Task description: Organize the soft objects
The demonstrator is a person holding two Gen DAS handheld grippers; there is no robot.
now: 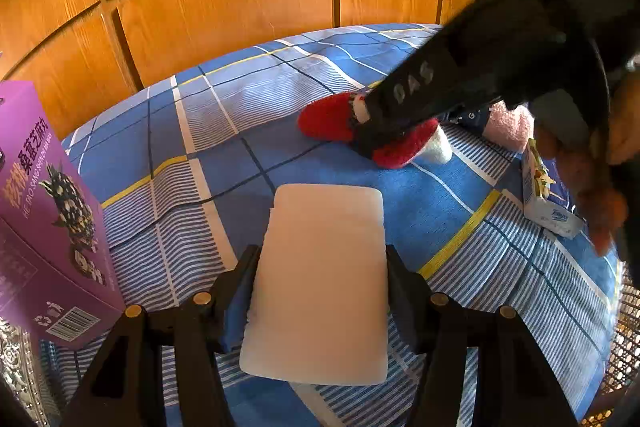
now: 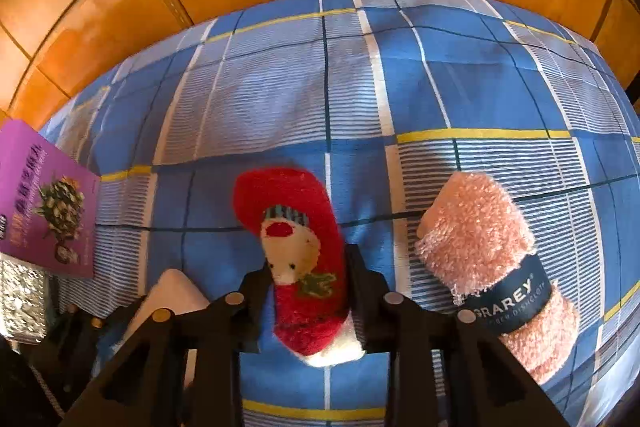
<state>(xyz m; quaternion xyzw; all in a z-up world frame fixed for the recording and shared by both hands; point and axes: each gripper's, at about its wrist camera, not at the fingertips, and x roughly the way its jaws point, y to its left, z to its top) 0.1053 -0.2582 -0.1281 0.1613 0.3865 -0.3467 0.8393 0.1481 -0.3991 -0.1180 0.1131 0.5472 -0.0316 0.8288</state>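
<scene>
We hold the left tongs (image 1: 320, 275) clamped on a white sponge (image 1: 320, 283); our right tongs (image 2: 308, 291) clamp the red sock (image 2: 304, 259) on the bed (image 2: 280, 99).

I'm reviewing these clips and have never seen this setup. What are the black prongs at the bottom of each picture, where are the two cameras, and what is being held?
There is no robot here: a person holds a two-finger gripper in each hand, and a fisheye camera on each looks forward along its fingers. The prongs are those fingers.

The left camera shows the left gripper with its fingers on both sides of a white foam-like block, apparently clamped. The right gripper's black body reaches in from the upper right.

The right camera shows the right gripper closed around a red plush sock with a face.

Everything lies on a blue checked bedsheet. Also there: a rolled pink cloth with a dark label, a purple box and a small tissue pack.
</scene>
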